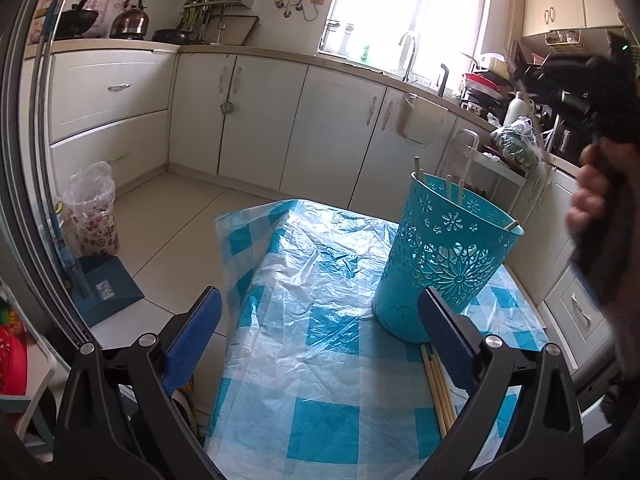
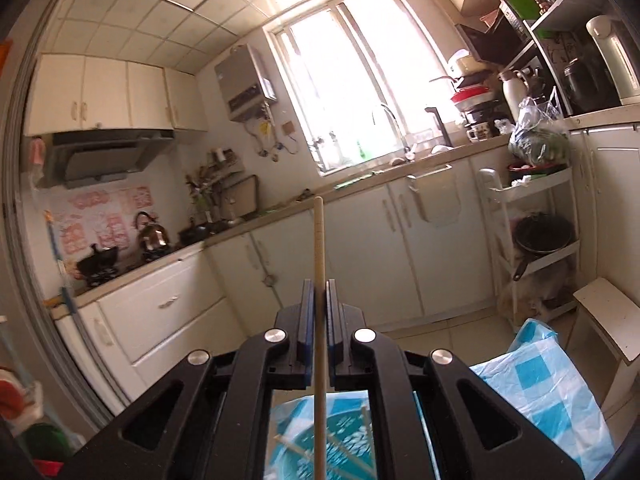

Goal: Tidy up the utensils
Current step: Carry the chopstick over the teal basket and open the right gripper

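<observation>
Right tool (image 2: 320, 292) pinches a single wooden chopstick (image 2: 318, 240) between its blue pads, the stick running up past the fingertips and down over the turquoise perforated holder (image 2: 344, 440) directly below. Several chopsticks (image 1: 456, 190) already stand inside that holder (image 1: 444, 256), which rests on the blue-and-white checked plastic cover (image 1: 312, 280) of the surface. More loose chopsticks (image 1: 438, 392) lie just in front of its base. Left tool (image 1: 320, 320) is spread wide and empty, low over the cover.
</observation>
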### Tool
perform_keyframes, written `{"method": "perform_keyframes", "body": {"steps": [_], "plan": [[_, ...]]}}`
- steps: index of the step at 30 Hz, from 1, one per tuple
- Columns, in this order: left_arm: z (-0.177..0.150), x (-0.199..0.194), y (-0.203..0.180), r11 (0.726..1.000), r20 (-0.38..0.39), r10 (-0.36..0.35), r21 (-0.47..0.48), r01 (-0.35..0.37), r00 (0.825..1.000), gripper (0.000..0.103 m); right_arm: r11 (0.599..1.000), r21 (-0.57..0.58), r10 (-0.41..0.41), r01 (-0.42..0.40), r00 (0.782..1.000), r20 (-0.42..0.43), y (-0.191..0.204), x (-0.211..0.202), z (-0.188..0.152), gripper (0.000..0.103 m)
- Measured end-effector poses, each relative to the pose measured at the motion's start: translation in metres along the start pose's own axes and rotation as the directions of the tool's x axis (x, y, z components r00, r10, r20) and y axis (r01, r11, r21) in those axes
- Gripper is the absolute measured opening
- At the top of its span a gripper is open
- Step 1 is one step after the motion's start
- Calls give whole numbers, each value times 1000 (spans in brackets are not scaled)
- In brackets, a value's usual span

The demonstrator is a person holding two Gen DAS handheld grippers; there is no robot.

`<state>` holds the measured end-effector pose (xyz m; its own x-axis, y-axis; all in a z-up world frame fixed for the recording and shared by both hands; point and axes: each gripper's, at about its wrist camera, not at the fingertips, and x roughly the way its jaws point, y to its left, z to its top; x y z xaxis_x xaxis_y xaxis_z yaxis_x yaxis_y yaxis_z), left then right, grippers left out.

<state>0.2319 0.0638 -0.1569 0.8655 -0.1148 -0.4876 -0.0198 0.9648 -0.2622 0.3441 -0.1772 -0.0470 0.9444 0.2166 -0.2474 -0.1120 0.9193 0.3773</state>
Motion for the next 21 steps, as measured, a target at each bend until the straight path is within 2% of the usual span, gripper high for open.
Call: {"method": "perform_keyframes", "body": {"steps": [4,11,17,19,21], "plan": [[1,3,4,1000,-3,0,-28,0,1000,95,999,-1,-40,40,997,-68,-12,18,-29,6],[1,5,2,1000,-5,0,-23,0,1000,95,998,-16,-64,62,990,-129,-19,18,-52,6],[-1,2,2,1000,1,20,-7,-20,1000,95,997,-69,-50,38,980,-190,-15,-22,-69,9],[-3,1,1,1000,4,28,0,-28,1000,95,996,-90,-47,29,978,-203,-14,-51,-76,16],[-3,-2,1,999,3,32,6,-32,999,95,994,-108,-52,29,973,-223,-14,-80,-87,37]]}}
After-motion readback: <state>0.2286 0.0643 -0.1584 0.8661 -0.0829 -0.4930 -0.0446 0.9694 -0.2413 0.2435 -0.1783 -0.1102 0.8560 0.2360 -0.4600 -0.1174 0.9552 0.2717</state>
